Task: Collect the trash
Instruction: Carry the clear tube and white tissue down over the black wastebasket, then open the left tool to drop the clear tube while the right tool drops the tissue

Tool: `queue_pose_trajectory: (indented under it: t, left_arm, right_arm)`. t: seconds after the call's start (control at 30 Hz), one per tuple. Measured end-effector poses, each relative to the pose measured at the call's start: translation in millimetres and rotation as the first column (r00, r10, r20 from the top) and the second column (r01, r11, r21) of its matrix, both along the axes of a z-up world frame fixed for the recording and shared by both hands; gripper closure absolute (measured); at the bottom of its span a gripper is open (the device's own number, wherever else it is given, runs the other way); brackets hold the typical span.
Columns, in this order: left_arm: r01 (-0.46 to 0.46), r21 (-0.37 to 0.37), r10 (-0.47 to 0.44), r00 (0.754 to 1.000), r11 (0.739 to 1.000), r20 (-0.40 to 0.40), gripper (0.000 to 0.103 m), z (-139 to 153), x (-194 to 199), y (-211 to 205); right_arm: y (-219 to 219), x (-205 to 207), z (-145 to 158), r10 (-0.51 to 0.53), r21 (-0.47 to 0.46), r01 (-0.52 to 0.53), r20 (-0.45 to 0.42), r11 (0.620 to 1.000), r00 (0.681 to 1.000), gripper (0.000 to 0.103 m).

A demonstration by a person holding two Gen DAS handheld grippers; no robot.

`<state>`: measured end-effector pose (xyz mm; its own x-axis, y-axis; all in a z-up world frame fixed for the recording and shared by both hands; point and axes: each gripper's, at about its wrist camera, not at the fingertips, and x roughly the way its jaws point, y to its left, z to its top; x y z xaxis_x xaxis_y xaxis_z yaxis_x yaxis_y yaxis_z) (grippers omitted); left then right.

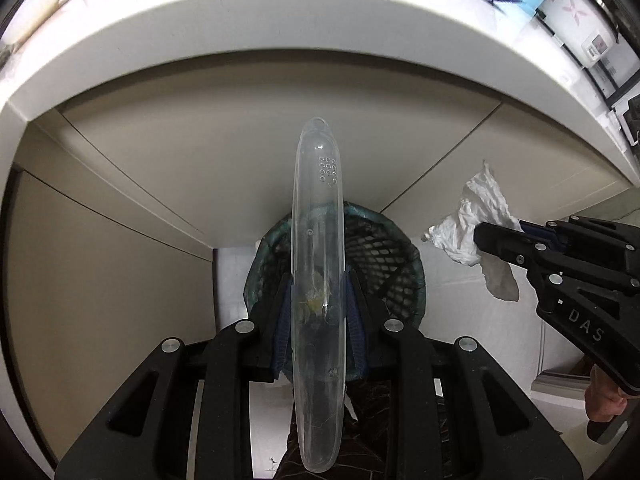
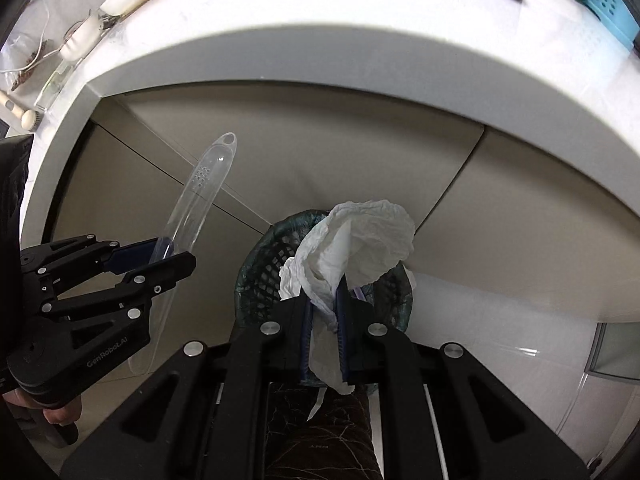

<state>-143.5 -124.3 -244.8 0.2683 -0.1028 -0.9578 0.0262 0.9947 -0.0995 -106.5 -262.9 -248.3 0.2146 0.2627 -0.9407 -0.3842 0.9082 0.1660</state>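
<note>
Left gripper (image 1: 318,300): clamped on clear plastic case (image 1: 317,208), frame centre, above mesh bin (image 1: 384,252) | right gripper (image 2: 325,304): clamped on crumpled tissue (image 2: 360,236), centre, over same bin | white counter (image 1: 248,40) across the top of both views.

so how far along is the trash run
Done: both pieces are picked up. In hand: the left hand-held gripper grips a clear plastic case, and the right hand-held gripper pinches a crumpled tissue, both above the mesh bin. Left: dropping them in.
</note>
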Motion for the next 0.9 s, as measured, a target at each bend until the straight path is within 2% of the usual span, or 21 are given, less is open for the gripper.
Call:
queue_pose_trajectory:
  t: [0.47,0.77,0.9]
  left_arm:
    - [0.068,0.026,-0.066,0.996,0.997,-0.06,0.078,-25,16,-25]
    - [0.096,0.018,-0.095,0.994,0.995,-0.058,0.076,-34,20,-36]
    - [0.081,0.016,-0.08,0.996,0.997,-0.044,0.067,-30,14,-32]
  right_arm:
    - [-31,3,-6,-0.057,0.0,0.057,-0.017,0.998,0.998,0.093]
    - [-23,3,-5,-0.061,-0.005,0.061,-0.014,0.998,0.998,0.093]
    - [-22,0,-9,-0.053,0.0,0.053,-0.013,0.999,0.999,0.093]
